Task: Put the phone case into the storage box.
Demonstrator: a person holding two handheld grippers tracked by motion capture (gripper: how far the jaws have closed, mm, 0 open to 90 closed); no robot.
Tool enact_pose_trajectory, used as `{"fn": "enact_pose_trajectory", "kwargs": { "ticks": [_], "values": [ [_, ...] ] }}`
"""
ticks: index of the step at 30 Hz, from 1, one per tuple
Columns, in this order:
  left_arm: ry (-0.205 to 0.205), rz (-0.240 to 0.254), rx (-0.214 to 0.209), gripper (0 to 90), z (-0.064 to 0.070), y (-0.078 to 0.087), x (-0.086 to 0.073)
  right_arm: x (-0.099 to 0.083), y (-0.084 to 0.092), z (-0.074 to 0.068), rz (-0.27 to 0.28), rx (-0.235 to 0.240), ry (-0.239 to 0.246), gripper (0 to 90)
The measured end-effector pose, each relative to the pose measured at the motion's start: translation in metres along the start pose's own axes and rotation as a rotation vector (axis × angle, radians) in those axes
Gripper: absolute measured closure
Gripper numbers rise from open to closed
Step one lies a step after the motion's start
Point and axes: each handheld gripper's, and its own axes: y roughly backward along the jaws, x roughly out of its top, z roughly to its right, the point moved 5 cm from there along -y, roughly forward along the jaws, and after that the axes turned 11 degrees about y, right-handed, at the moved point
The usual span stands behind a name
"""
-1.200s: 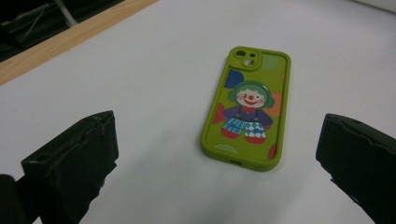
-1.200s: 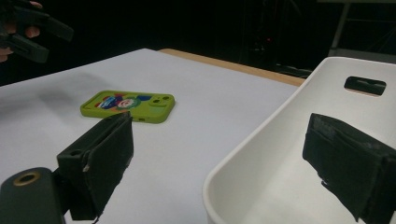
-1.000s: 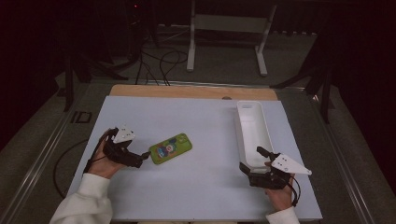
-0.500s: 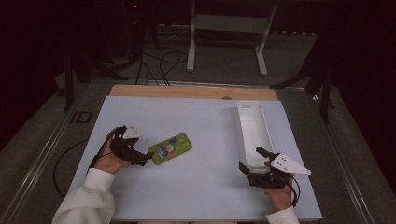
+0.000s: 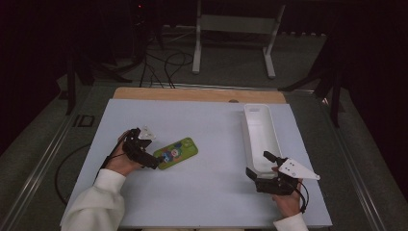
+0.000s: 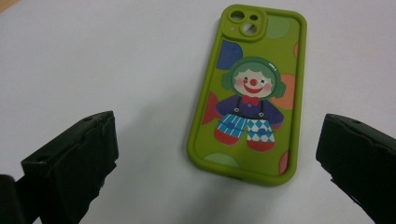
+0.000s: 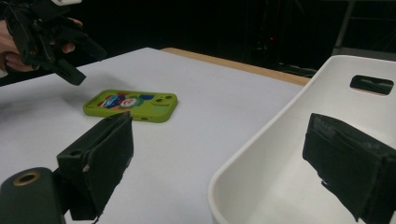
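Note:
A green phone case [image 5: 177,152] printed with a clown lies flat on the white table, left of centre. My left gripper [image 5: 151,155] is at its left end, open wide. In the left gripper view the case [image 6: 247,93] lies just ahead of the gap between the two jaws, and nothing is held by the gripper [image 6: 219,140]. My right gripper [image 5: 259,164] rests open at the near end of a long white tray [image 5: 248,134]. Its view shows one jaw over the tray's inside [image 7: 289,121], the other outside it, and the case [image 7: 130,105] farther off.
The tray runs front to back on the table's right side and looks empty. A wooden strip [image 5: 192,94] edges the table's far side. Beyond it are a metal stand [image 5: 233,24] and floor cables. The left hand's gripper [image 7: 86,63] shows above the case in the right gripper view.
My left gripper has moved right, up to the phone case's left end. The right gripper and the case have stayed put.

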Motion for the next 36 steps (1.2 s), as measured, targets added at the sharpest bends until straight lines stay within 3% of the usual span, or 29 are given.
{"fn": "enact_pose_trajectory", "kwargs": {
  "ticks": [10, 36],
  "values": [
    [-0.037, -0.037, -0.004, 0.0, 0.012, -0.018, 0.01, 0.0, 0.0, 0.0, 0.004, 0.001, -0.002, 8.8],
    [-0.038, -0.129, -0.031, 0.4, 0.02, -0.048, 0.014, 0.0, 0.0, 0.0, 0.004, 0.002, -0.003, 8.8]
  ]
}}
